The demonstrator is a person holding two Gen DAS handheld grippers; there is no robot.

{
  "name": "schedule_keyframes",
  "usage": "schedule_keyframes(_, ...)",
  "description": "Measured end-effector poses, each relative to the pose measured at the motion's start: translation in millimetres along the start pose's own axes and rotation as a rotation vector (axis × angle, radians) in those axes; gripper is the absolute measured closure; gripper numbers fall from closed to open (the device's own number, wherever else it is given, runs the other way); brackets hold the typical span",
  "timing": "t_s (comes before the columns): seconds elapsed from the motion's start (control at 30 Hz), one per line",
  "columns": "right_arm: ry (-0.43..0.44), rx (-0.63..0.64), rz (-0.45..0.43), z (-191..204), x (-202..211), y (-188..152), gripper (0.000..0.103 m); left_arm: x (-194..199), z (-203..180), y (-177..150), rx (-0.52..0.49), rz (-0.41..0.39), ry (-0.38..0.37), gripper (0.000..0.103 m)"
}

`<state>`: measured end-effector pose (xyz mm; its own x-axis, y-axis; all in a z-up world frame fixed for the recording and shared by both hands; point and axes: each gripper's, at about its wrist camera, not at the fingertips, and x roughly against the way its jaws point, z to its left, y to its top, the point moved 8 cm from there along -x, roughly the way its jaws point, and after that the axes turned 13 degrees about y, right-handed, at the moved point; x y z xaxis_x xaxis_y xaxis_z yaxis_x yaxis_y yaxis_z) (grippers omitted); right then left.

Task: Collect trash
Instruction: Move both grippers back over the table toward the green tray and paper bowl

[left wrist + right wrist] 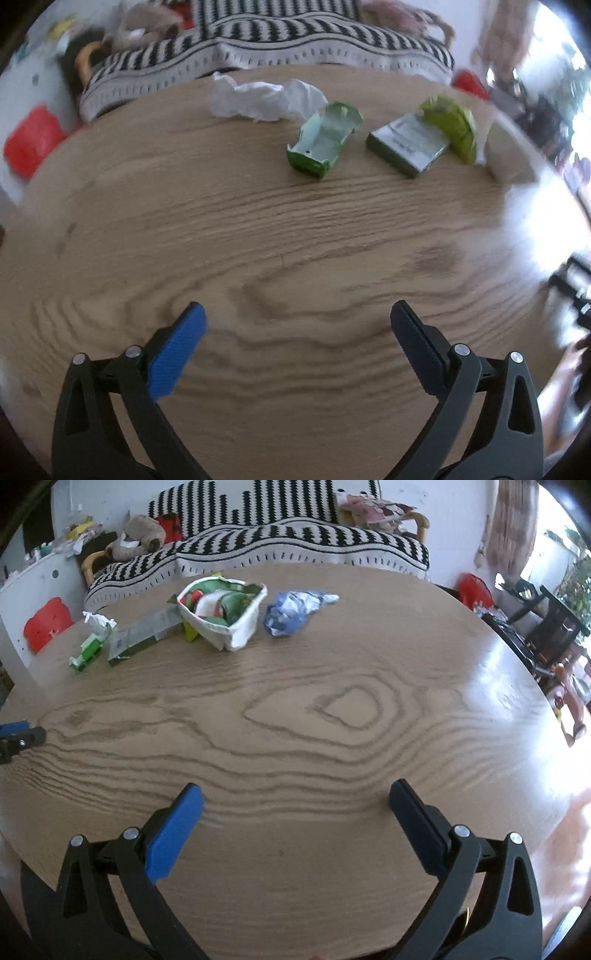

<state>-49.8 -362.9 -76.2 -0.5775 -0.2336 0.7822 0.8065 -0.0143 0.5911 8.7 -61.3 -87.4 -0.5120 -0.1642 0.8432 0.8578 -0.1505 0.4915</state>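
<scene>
1. Your left gripper (297, 321) and right gripper (295, 799) both hang spread and empty above the table (332, 738), ready to grab.
2. Trash sits along the far edge: white tissue (258, 98), green carton (323, 142), blue wad (295, 611) beside the white tub (225, 613), likely the collection bin.

The setting was a lived-in home, most likely a living room. Ahead of the right gripper (295, 805), past the far edge of a round wood-grain table (332, 738), stood a cane-armed sofa (295, 542) draped in a black-and-white knitted throw, with a soft toy (138, 539) lying on it. Off to the gripper's right, a dark wooden chair (550, 627) stood by a bright window, and a red cushion (474, 587) lay close beside the sofa's end.
</scene>
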Motion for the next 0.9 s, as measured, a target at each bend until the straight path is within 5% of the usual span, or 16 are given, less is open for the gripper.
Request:
schedule_keyframes(0.47, 0.037, 0.054, 0.009, 14, -29, 31, 0.006, -35, -9, 60, -0.078, -0.045, -0.056, 0.006)
schedule_keyframes(0.9, 0.058, 0.175, -0.126, 43, -20, 107, 0.024, -55, -31, 99, -0.133, -0.056, -0.083, 0.005)
